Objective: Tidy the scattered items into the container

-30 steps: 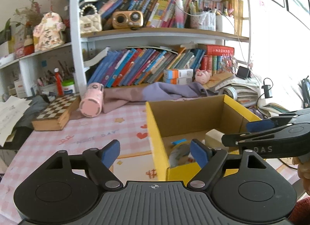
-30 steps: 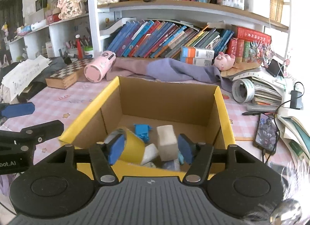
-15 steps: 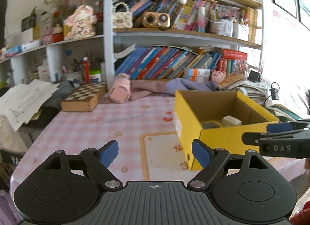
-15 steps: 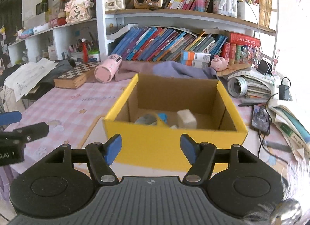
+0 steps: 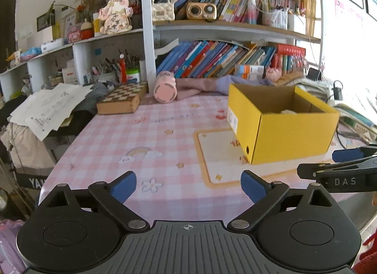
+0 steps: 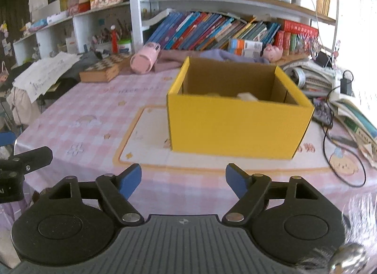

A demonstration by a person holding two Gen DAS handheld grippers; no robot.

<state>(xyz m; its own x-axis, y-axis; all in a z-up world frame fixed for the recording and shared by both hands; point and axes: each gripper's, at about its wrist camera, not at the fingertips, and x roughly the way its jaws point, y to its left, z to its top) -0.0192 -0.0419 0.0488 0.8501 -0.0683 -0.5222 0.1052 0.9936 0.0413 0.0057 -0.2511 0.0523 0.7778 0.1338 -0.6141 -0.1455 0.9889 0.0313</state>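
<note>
A yellow cardboard box [image 5: 292, 139] stands on the pink checked tablecloth [image 5: 132, 137]; it also shows in the right wrist view [image 6: 238, 125]. A pale block [image 6: 246, 96] shows just over its rim; other contents are hidden by the front wall. My left gripper [image 5: 188, 188] is open and empty, at the near table edge left of the box. My right gripper [image 6: 183, 180] is open and empty, in front of the box near the table edge. The right gripper's arm [image 5: 339, 175] shows at the right of the left wrist view.
A wooden chessboard box [image 5: 121, 100] and a pink cup on its side [image 5: 165, 87] lie at the back by a purple cloth [image 6: 226, 56]. Bookshelves [image 5: 226, 61] stand behind. Papers and cables [image 6: 346, 113] lie right of the box. Papers [image 5: 47, 109] hang at the left.
Both grippers have pulled back and down from over the box to the near table edge. The box now looks farther and its inside is mostly hidden.
</note>
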